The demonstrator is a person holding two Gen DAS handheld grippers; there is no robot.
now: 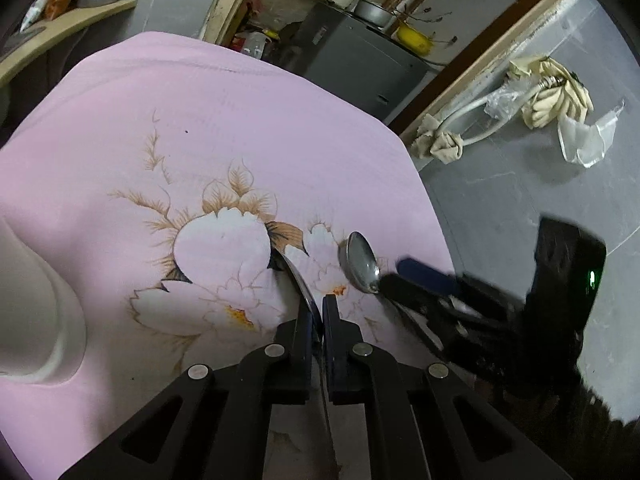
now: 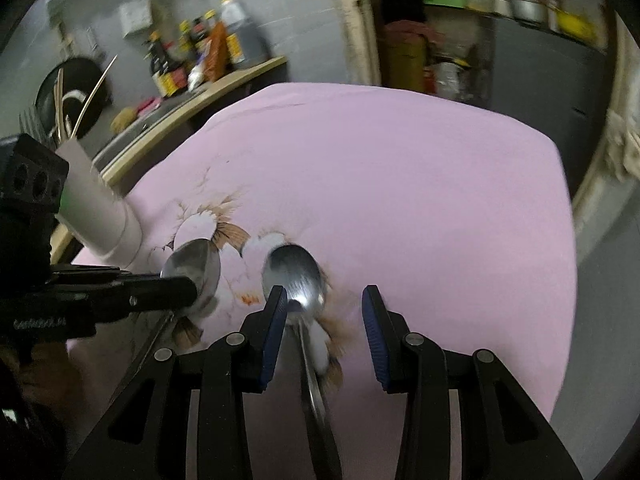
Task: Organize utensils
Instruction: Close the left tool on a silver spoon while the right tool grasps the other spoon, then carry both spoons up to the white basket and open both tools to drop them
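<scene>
While flat, spoon (image 2: 296, 276) lies lengthwise — bowl fwd.

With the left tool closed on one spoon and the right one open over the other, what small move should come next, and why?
Probably close the right tool: its pads straddle the second spoon without pressing it, while the left tool already pinches the first spoon.

Spoon handle (image 2: 316, 392) hidden beneath the tongs' frame
</scene>
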